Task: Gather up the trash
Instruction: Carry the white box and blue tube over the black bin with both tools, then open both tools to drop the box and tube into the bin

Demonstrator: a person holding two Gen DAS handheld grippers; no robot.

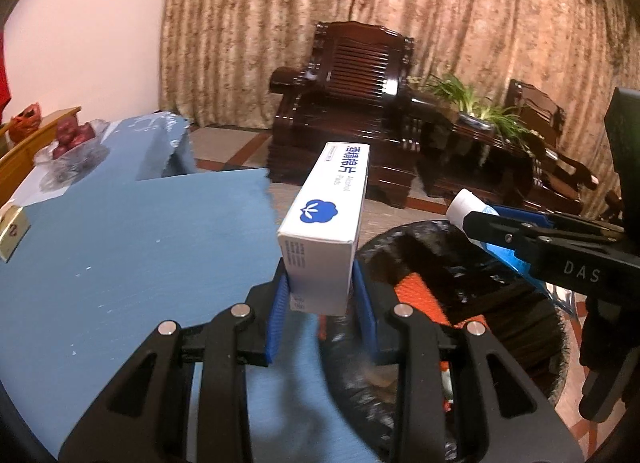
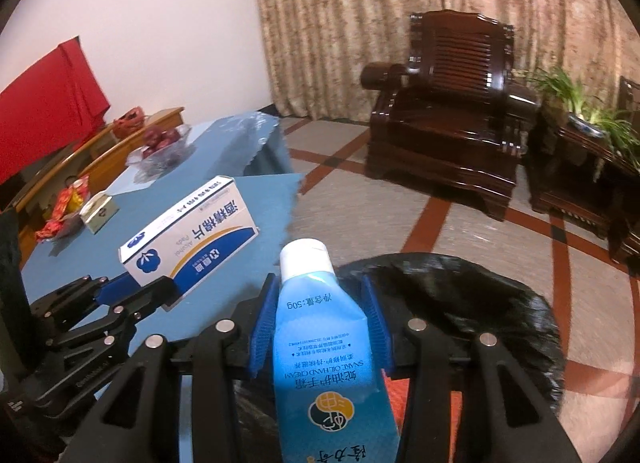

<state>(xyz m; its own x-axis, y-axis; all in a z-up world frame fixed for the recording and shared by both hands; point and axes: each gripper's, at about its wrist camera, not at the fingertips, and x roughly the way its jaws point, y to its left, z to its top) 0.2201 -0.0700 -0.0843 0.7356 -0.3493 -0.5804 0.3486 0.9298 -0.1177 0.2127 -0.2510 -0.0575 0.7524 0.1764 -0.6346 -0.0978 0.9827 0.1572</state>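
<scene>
A white cardboard box with blue print [image 1: 324, 219] is clamped by the left gripper [image 1: 322, 303] at frame centre; a blue plastic hand-cream tube [image 2: 320, 327] is gripped by the right gripper [image 2: 320, 327], above the black-lined trash bin [image 1: 460, 303] at lower right.

1. Our right gripper [image 2: 320, 327] clamps a blue hand cream tube [image 2: 324, 343] above the black-lined bin [image 2: 480, 303].
2. Left of the bin, our left gripper [image 2: 136, 295] grips a white box [image 2: 188, 235] over the blue surface [image 2: 256, 199].

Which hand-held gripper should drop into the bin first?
Right hand-held gripper: its hand cream tube already hangs over the black-lined trash bin; the left holds the alcohol pads box at the rim.
</scene>
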